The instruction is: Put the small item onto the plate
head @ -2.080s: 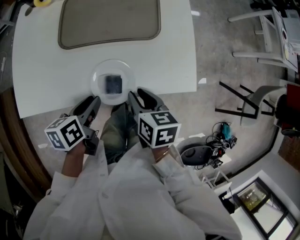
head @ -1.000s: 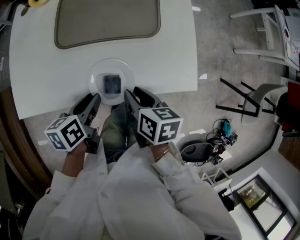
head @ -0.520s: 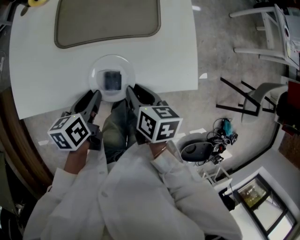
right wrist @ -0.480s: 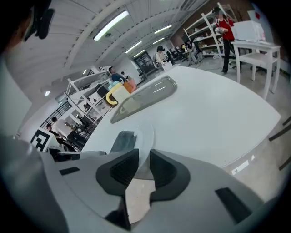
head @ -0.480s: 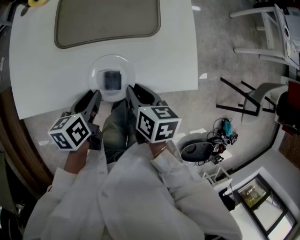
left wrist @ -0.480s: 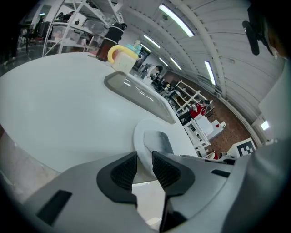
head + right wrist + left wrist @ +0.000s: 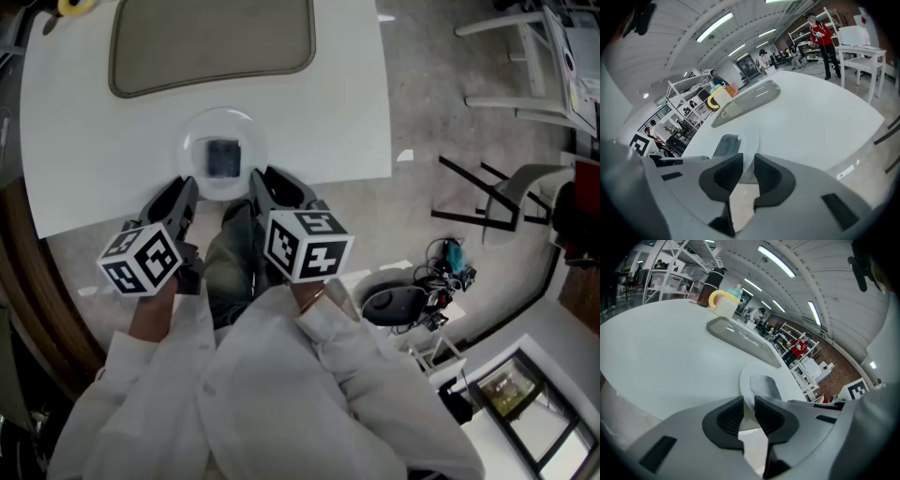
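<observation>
With the item [image 7: 223, 157] on the plate [image 7: 188, 148] just ahead, we hold left tongs [image 7: 184, 189] and right tongs [image 7: 260, 180] clear, both empty, jaws just closing to a slit.

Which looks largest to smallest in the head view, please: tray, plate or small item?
Largest: tray.
Then: plate.
Smallest: small item, lying on the plate.
All sit on one table, so the order is safe.

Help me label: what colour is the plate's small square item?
Dark grey square item; best in head view.

Left gripper [image 7: 749, 404] and right gripper [image 7: 748, 165] fingers have been closing, nothing between
</observation>
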The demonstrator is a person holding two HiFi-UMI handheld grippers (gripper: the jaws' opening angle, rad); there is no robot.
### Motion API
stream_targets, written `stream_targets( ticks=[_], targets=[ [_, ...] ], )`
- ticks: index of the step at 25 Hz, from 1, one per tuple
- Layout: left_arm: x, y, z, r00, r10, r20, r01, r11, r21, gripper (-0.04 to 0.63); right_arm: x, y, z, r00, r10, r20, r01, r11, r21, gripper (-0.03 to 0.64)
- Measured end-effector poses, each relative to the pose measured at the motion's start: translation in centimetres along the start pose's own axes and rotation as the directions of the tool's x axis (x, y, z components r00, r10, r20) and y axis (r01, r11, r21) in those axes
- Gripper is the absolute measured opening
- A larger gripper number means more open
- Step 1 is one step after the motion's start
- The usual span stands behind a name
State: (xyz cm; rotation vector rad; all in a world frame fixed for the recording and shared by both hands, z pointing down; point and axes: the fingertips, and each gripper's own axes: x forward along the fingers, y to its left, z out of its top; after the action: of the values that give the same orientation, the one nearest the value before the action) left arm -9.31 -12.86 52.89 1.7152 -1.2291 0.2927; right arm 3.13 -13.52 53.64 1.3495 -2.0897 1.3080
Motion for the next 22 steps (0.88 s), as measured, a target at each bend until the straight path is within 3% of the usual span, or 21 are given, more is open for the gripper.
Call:
stream_targets(
  ticks=[6,22],
  targets=[
    [-0.9,0.0,-0.6,1.000,-0.007,-0.002,0.007,1.000,-0.025,0.074,-0.6,0.6,-0.1,1.000,0.004,0.004,-0.004,1.000,0.007,0.078],
    [-3.1,-0.6,1.8,0.997,-0.057,0.056,0.054,0.997,0.049,0.074,-1.6,3.0,1.5,0.997,0.007,0.070,-0.005,1.000,-0.022,0.077]
  ],
)
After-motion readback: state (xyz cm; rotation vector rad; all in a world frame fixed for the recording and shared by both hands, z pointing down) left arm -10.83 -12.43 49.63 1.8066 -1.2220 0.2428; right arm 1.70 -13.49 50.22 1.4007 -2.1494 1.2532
